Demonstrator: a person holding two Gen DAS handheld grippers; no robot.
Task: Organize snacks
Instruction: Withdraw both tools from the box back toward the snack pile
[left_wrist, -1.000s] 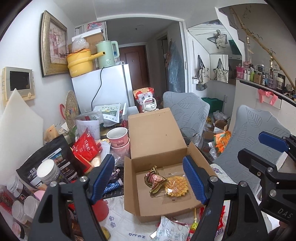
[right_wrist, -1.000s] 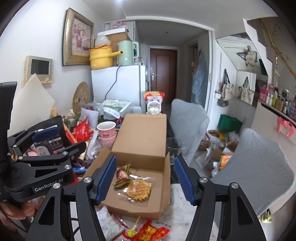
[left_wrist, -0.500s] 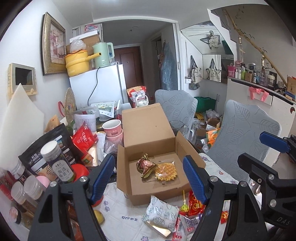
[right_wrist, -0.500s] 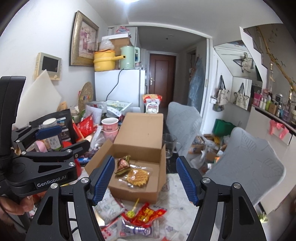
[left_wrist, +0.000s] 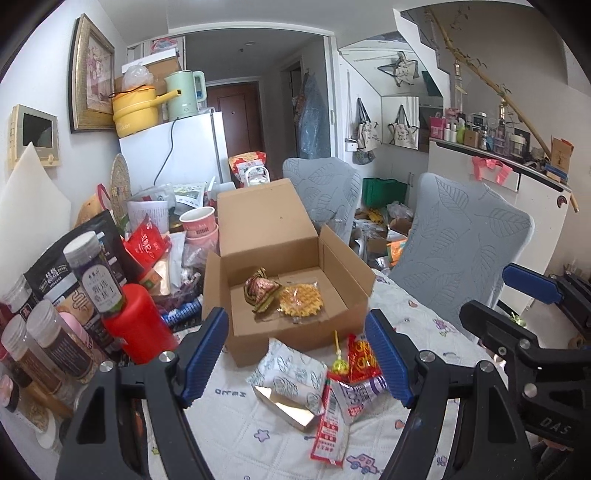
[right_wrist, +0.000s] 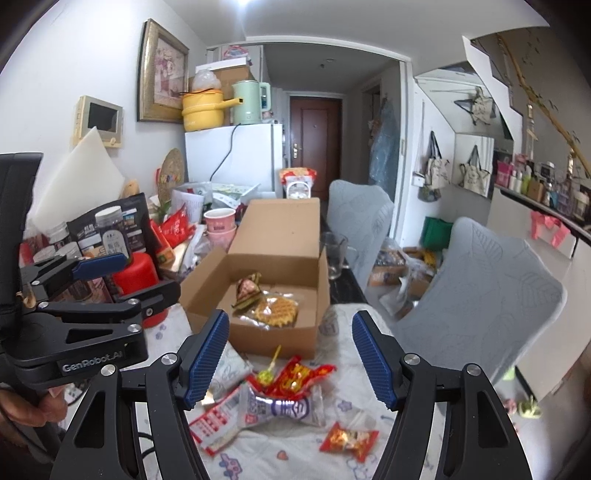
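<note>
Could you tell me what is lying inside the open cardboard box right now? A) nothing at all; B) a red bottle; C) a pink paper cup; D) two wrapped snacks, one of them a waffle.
D: the cardboard box holds a wrapped waffle touching a crinkled brown-wrapped snack, while other packets lie on the cloth in front of it.

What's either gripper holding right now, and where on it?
Nothing. The left gripper and right gripper are both open and empty above the loose snack packets on the table.
</note>
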